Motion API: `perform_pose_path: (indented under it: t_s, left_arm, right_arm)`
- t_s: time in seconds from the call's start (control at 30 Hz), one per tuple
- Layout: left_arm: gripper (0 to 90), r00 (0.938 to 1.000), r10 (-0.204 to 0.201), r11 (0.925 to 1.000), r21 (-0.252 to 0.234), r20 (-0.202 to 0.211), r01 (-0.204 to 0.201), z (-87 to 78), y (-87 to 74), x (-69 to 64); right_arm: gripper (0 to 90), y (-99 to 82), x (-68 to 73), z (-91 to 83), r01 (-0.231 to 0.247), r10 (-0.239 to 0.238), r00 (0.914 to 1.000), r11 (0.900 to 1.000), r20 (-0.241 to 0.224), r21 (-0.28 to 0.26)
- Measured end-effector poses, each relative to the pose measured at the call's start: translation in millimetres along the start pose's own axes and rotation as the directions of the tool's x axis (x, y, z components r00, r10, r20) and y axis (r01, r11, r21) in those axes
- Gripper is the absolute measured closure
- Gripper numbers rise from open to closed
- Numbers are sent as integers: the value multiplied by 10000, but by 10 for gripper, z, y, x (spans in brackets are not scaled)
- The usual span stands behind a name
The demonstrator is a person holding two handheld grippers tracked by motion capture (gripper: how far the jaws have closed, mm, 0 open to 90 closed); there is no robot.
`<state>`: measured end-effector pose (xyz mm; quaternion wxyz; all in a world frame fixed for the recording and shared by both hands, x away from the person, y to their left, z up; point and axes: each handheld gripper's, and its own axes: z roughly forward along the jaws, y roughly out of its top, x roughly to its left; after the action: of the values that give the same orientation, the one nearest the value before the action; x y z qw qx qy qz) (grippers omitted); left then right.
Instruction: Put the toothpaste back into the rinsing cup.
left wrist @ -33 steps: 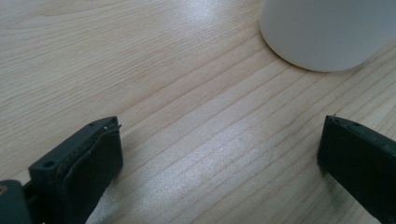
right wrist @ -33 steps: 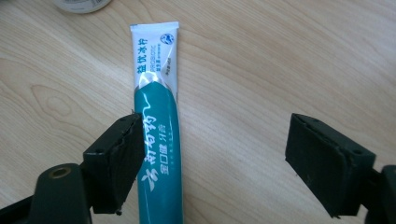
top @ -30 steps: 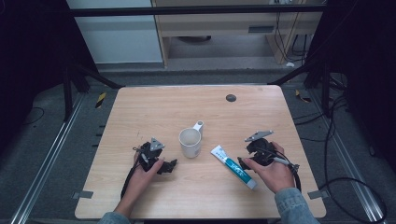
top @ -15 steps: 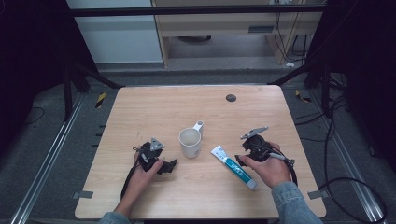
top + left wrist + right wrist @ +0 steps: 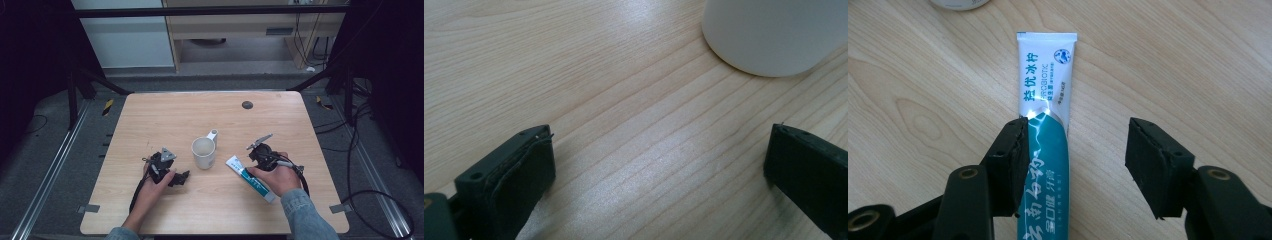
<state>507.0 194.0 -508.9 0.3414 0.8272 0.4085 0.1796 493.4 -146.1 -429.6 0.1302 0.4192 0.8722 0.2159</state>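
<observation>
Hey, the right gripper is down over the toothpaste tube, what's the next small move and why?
Probably finish closing the right gripper on the toothpaste tube. Its jaws have just been closing with the tube between them; one pad lies against the tube's edge, while the other stands clear across a gap of bare table, so nothing grips yet.

The toothpaste tube (image 5: 1045, 130) was white at its crimped end, printed there with dark blue characters and a small round blue emblem, and turned teal toward the other end, where the lettering was white; a pale streak like lightning crossed between the two colours. The mug (image 5: 204, 152) was plain white, cream inside. The table (image 5: 165, 120) was light wood with fine straight grain and a small dark round spot (image 5: 247, 105). Both grippers' jaws were matt black, and the sleeve (image 5: 305, 215) was blue denim
</observation>
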Motion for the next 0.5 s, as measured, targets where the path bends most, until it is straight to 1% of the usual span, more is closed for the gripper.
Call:
perform_pose_path:
  t_s: [0.1, 0.13, 0.17, 0.23, 0.3, 0.37, 0.43, 0.5]
  left_arm:
    - [0, 10000, -1, 10000, -5, 1, 1, 0, 0, 0]
    - [0, 10000, -3, 10000, -2, 0, 3, 0, 0, 0]
    - [0, 10000, -1, 10000, -3, 2, 1, 0, 0, 0]
    - [0, 10000, 0, 10000, -2, 1, 0, 0, 0, 0]
    - [0, 10000, -2, 10000, -2, 1, 2, 0, 0, 0]
    - [0, 10000, 0, 10000, -2, 0, 0, 0, 0, 0]
    - [0, 10000, 0, 10000, 0, 0, 0, 0, 0, 0]
    - [0, 10000, 1, 10000, -1, 1, -1, 0, 0, 0]
  right_arm:
    - [441, 19, -6, 34, 20, -18, 10000, 9999, -96, 143]
    - [450, 22, -4, 44, -77, 79, 9999, 9997, -72, 240]
    - [457, 23, -13, 52, 17, -15, 10000, 9996, -75, 274]
    - [474, 21, -16, 76, 23, -19, 9999, 9993, -126, 372]
    - [495, 20, -18, 98, 128, -123, 9999, 9990, -120, 428]
    - [495, 23, -21, 117, 51, -45, 9999, 9989, -118, 474]
    - [489, 28, -29, 129, 78, -71, 9999, 9988, -130, 493]
    - [490, 41, -25, 149, 60, -48, 9998, 9983, -216, 577]
